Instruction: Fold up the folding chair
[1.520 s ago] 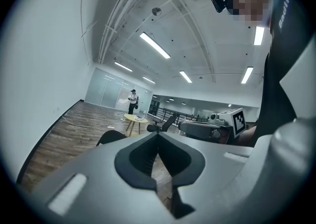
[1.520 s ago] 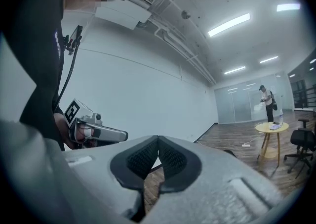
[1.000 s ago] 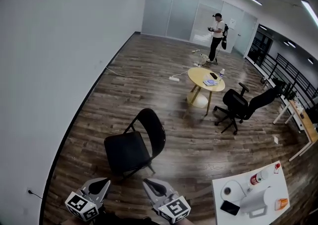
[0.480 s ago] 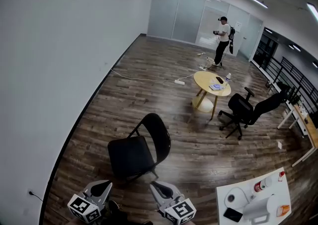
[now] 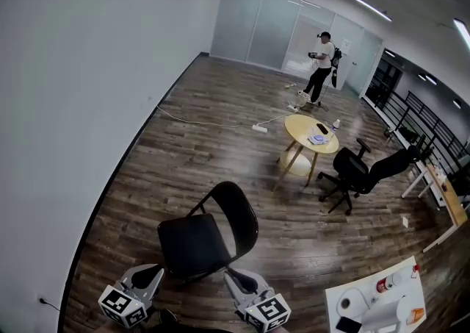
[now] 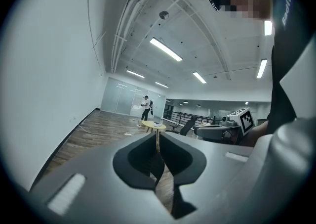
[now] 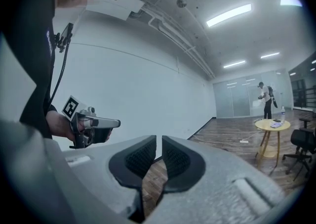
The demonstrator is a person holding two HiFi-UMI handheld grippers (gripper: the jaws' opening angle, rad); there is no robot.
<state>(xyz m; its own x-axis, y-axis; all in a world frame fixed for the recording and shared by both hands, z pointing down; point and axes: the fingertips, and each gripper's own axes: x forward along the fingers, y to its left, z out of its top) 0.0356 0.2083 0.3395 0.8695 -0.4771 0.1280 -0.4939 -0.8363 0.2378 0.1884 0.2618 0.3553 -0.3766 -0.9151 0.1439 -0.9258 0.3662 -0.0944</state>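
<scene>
The black folding chair with a flat padded seat and rounded backrest (image 5: 209,230) stands open on the dark wood-plank floor (image 5: 183,140), just beyond my two tongs and between them. It sits at an angle. Its seat lies to the near left and its backrest rises to the far right, so its seat-to-back line runs on a slant away from me. My left gripper (image 5: 147,275) is just off the seat's near left corner. My right gripper (image 5: 236,278) is just short of the legs below the backrest, so I judge the right to be the hand for the back and the left for the seat. Neither touches the chair, and both gripper views look level across the room over it. The left gripper's jaws have just been opening by a hair, yet they are as good as together, with nothing between them. The right gripper's jaws show only a thin slit and are empty too. Both must widen before they can take the frame.
</scene>
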